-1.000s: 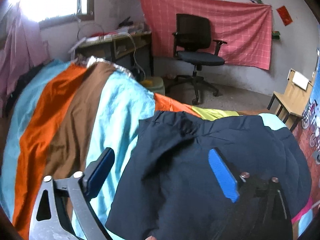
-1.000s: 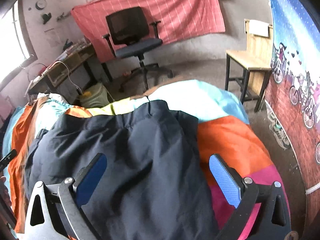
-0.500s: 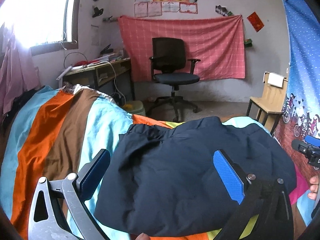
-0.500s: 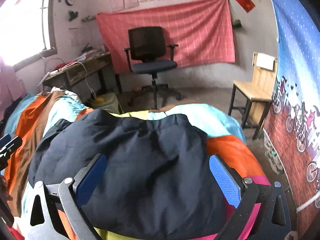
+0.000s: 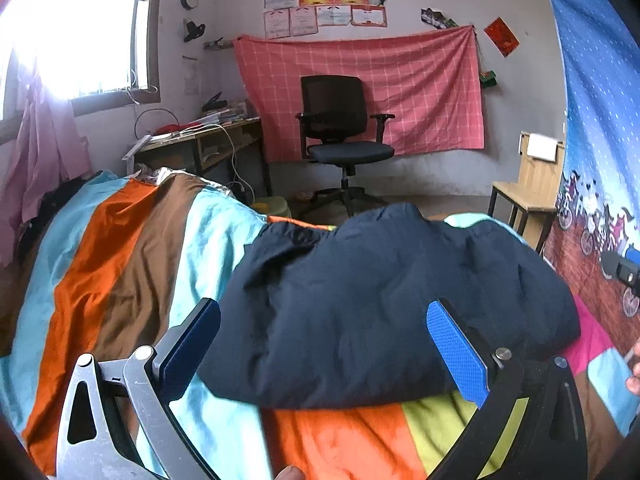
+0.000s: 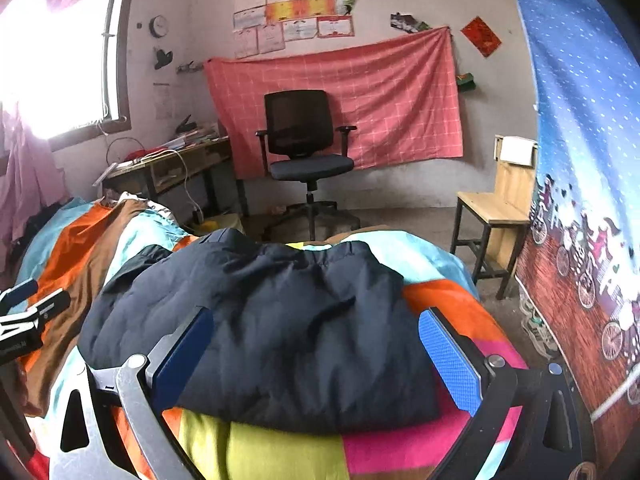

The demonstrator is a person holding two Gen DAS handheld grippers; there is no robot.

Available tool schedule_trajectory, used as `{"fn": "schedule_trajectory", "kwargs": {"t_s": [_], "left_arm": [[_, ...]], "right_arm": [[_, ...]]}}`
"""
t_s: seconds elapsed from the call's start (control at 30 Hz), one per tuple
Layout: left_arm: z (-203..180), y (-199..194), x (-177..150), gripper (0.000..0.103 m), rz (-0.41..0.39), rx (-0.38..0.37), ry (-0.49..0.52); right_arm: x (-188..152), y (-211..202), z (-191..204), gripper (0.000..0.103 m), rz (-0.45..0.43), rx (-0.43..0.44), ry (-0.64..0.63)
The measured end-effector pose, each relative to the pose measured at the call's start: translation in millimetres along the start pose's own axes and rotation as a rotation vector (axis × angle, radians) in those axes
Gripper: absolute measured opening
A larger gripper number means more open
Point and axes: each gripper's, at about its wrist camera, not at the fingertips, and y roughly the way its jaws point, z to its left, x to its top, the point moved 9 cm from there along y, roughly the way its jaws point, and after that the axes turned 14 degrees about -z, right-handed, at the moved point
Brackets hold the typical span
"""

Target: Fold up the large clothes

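Fingers (image 5: 456, 348) of the left gripper (image 5: 324, 340) stand wide apart, holding nothing; the right gripper (image 6: 316, 348) is likewise spread wide and holding nothing. The dark navy garment (image 6: 272, 320) lies folded in a bundle on the striped bedspread (image 5: 120, 264), beyond both grippers, untouched by either. Office chair (image 6: 304, 160) stands well beyond the garment.

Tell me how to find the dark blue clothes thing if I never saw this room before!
Find the bed with the striped bedspread in orange, brown, light blue, yellow and pink. On its near end lies the navy garment, folded into a puffy bundle, in front of both open grippers. It is the only dark, plain thing on that colourful cover.
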Motion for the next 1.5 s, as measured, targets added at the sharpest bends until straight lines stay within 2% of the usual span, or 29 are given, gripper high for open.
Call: {"fn": "schedule_trajectory", "kwargs": {"t_s": [0.2, 0.33, 0.5, 0.8, 1.03, 1.5], "left_arm": [[-9, -11, -25, 0.101, 0.048, -0.008, -0.034], [-10, -16, -34, 0.101, 0.032, 0.011, -0.032], [-3, -23, -54, 0.101, 0.021, 0.04, -0.044], [-5, -24, -92, 0.101, 0.1, 0.051, -0.009], [-5, -26, -96, 0.101, 0.104, 0.047, -0.008], [-6, -29, -89, 0.101, 0.084, 0.036, -0.005]], "right_arm": [[-19, -29, 3, 0.103, -0.007, -0.01, 0.02], [-33, -42, 9, 0.103, -0.019, -0.01, -0.022], [-54, -50, 19, 0.103, -0.01, 0.005, -0.067], [-84, -49, 34, 0.103, 0.05, 0.04, -0.064], [-98, -47, 47, 0.103, 0.085, 0.071, -0.082], [-98, -46, 50, 0.103, 0.091, 0.075, -0.062]]}}
